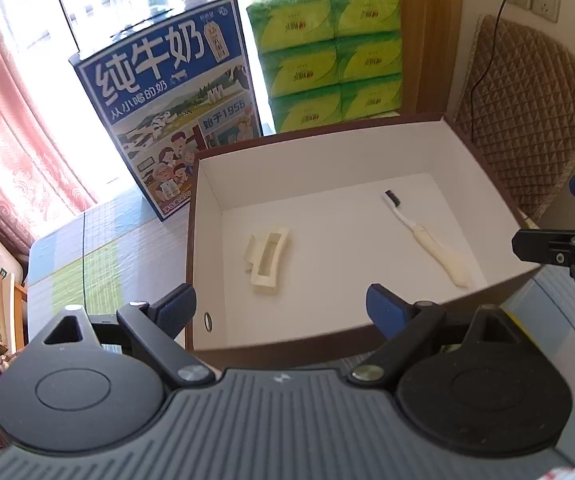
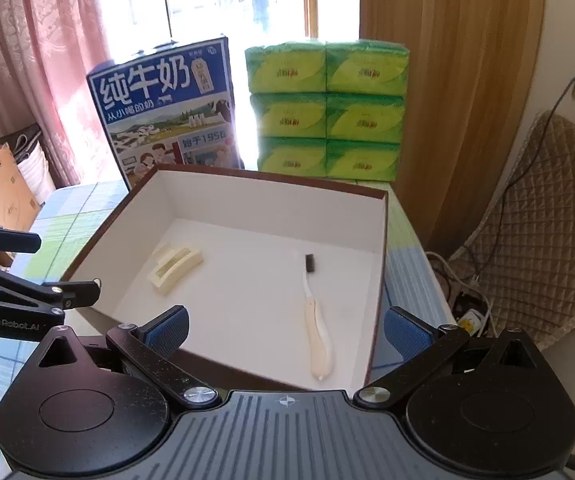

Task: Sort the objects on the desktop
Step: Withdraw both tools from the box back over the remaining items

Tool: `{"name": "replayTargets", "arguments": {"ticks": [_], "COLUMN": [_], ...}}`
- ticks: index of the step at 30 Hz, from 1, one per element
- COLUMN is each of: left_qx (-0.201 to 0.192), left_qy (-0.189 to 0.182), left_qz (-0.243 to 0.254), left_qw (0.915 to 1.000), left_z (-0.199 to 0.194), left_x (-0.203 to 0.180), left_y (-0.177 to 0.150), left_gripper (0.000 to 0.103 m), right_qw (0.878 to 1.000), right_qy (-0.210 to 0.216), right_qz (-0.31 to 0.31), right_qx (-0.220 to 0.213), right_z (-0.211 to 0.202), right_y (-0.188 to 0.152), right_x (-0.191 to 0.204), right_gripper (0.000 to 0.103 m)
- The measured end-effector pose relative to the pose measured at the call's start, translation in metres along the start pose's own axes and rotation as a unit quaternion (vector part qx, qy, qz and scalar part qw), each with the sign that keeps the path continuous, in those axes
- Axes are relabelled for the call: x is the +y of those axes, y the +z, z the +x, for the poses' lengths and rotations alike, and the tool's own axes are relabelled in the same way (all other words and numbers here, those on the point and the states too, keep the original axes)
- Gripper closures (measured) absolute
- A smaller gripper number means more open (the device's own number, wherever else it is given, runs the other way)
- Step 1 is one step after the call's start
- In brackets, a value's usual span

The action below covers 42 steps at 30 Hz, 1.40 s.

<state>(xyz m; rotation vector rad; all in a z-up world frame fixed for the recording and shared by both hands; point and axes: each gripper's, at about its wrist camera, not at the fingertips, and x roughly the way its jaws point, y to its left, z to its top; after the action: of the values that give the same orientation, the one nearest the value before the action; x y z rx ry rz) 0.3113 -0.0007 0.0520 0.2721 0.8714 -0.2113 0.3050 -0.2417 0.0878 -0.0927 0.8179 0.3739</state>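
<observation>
Box [image 1: 367,152], brown outside and white inside, sits open on the checked tablecloth [image 1: 99,264] in the left wrist view. Two things lie on the box floor: a cream hair claw clip [image 1: 266,259] toward the box's left wall, and a cream-handled toothbrush [image 1: 427,236] with dark bristles toward the box's right wall, well apart from each other. Left gripper [image 1: 281,308] hovers at the box's near wall, fingers spread wide, nothing between them. Part of the other gripper shows past the box's right corner. Behind the box stand a blue milk carton [image 1: 175,104] and a stack of green tissue packs [image 1: 327,56]. A quilted chair back [image 1: 527,108] is right of the box.

Right wrist view: same box [image 2: 271,204] seen from its other near corner. Clip [image 2: 175,266] lies near the box's left wall, toothbrush [image 2: 316,320] lies lengthwise near the box's right wall, bristles pointing to the far wall. Neither touches a wall that I can tell. Right gripper [image 2: 285,330] hangs over the box's near edge, fingers wide apart and empty; the toothbrush handle end falls between them in the view, not touched. Milk carton [image 2: 167,108] and tissue packs [image 2: 327,112] stand behind the box. The left gripper's black frame [image 2: 19,300] pokes in left of the box.
</observation>
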Motion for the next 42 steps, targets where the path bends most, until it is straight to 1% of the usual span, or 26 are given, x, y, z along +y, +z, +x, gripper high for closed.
{"name": "replayTargets", "arguments": {"ticks": [11,14,20,22,26,33,38,42], "left_qx": [-0.025,-0.030,-0.036,-0.037,-0.034,-0.023,-0.001,0.022], "left_qy": [0.001,-0.006,-0.016,-0.018,-0.023,-0.030,-0.029,-0.032], "left_qz": [-0.011,-0.018,-0.029,-0.031,-0.034,-0.034,-0.035,-0.034], "left_qw": [0.9996,0.9994,0.9988,0.9987,0.9986,0.9987,0.9990,0.9987], "left_z": [-0.049,-0.059,-0.077,-0.082,-0.090,-0.103,-0.105,-0.103], "left_x": [0.000,-0.001,-0.002,-0.003,-0.005,-0.008,-0.009,-0.013], "left_y": [-0.028,-0.035,-0.054,-0.062,-0.077,-0.109,-0.134,-0.157], "left_gripper": [0.013,0.013,0.013,0.013,0.013,0.013,0.013,0.013], "right_qw": [0.999,0.999,0.999,0.999,0.999,0.998,0.998,0.998], "right_qy": [0.022,0.021,0.021,0.024,0.028,0.045,0.040,0.042], "right_qz": [0.005,-0.001,-0.016,-0.024,-0.037,-0.035,-0.037,-0.031], "right_qx": [-0.026,-0.036,-0.035,-0.029,-0.020,-0.006,0.010,0.033], "right_z": [-0.043,-0.053,-0.067,-0.070,-0.076,-0.086,-0.090,-0.087], "right_y": [-0.022,-0.028,-0.040,-0.046,-0.060,-0.087,-0.108,-0.128], "right_x": [0.014,0.021,0.033,0.037,0.044,0.050,0.053,0.053], "right_gripper": [0.002,0.002,0.002,0.002,0.002,0.002,0.002,0.002]}}
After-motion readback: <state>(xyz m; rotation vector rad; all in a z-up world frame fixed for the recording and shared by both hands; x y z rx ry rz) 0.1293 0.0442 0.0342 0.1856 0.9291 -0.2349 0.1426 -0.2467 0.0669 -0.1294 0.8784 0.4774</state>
